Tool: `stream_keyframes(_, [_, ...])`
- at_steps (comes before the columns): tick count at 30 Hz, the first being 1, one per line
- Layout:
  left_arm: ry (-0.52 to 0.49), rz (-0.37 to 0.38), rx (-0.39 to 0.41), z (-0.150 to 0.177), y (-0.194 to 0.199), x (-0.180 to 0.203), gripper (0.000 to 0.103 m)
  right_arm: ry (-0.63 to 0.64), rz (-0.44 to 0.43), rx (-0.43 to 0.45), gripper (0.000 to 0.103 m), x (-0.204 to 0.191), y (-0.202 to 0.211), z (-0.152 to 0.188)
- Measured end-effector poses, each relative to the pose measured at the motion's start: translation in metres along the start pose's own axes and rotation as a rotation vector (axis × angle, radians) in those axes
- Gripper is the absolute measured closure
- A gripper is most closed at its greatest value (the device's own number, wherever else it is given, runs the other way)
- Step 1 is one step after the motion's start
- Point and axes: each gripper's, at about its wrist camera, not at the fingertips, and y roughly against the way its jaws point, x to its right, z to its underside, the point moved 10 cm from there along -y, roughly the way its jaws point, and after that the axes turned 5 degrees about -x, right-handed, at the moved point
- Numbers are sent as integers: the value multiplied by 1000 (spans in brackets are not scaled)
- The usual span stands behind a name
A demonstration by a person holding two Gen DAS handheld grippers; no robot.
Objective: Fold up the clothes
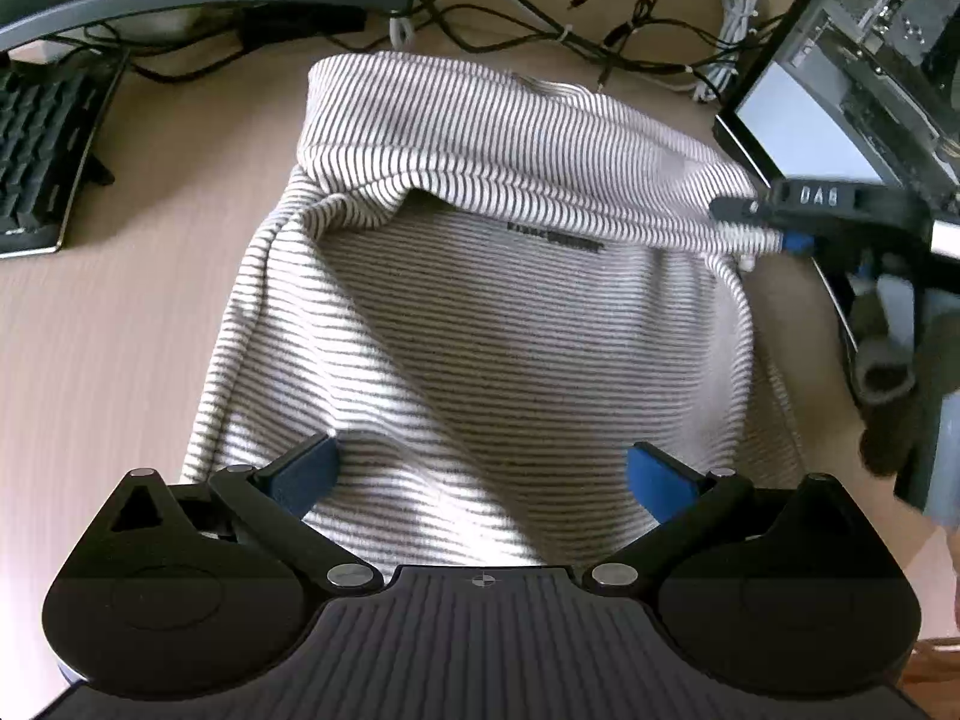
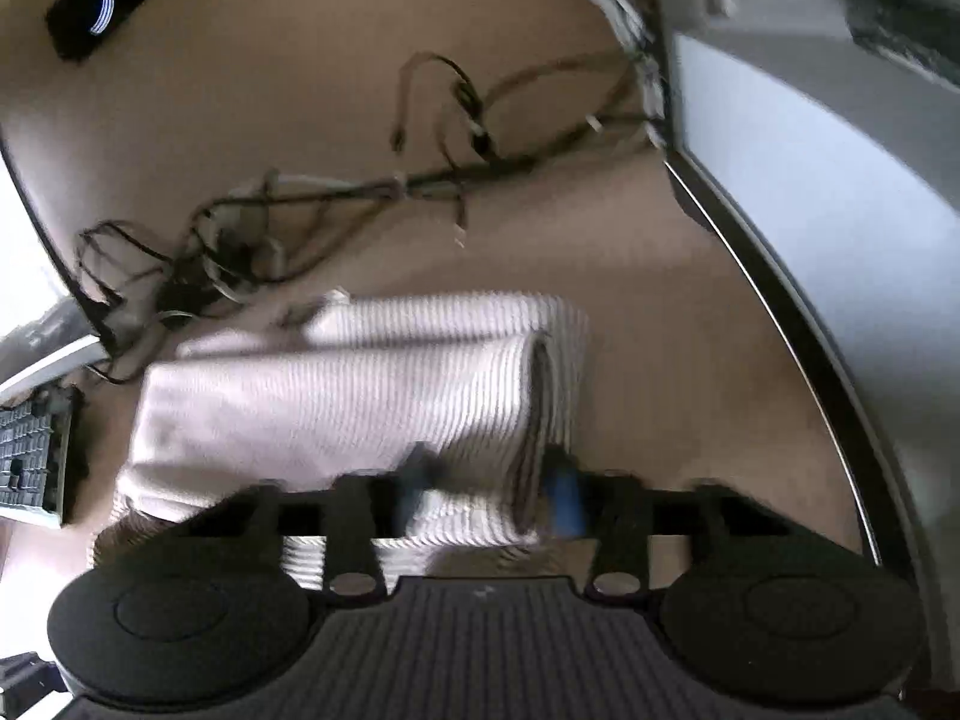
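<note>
Striped garment [image 1: 480, 312] on desk [image 1: 150, 192]; right tool [image 2: 489, 483] pinching fold.

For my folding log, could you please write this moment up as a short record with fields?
garment: striped top, far part folded toward the camera
surface: wooden desk
left gripper: open, blue pads either side of the near cloth, not pinching
right gripper: shut on the folded edge at the garment's right side
nearby: keyboard, tangle of cables, monitor
fold state: partly folded
</note>
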Motion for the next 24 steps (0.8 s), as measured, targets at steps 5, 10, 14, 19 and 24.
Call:
stream_keyframes(5, [-71, -57, 139, -15, 28, 7, 0, 57, -122, 98, 88, -40, 49, -29])
stream_keyframes(10, [-501, -245, 475, -60, 72, 66, 0, 96, -290, 154, 89, -87, 103, -48])
stream_keyframes(14, [-714, -317, 603, -81, 69, 105, 27, 119, -380, 140, 89, -117, 125, -44])
stream_keyframes(19, [-598, -345, 631, -116, 71, 82, 93, 169, -417, 147, 88, -135, 135, -42])
stream_keyframes(24, [-279, -492, 696, -127, 138, -29, 93, 206, -358, 173, 77, -127, 123, -44])
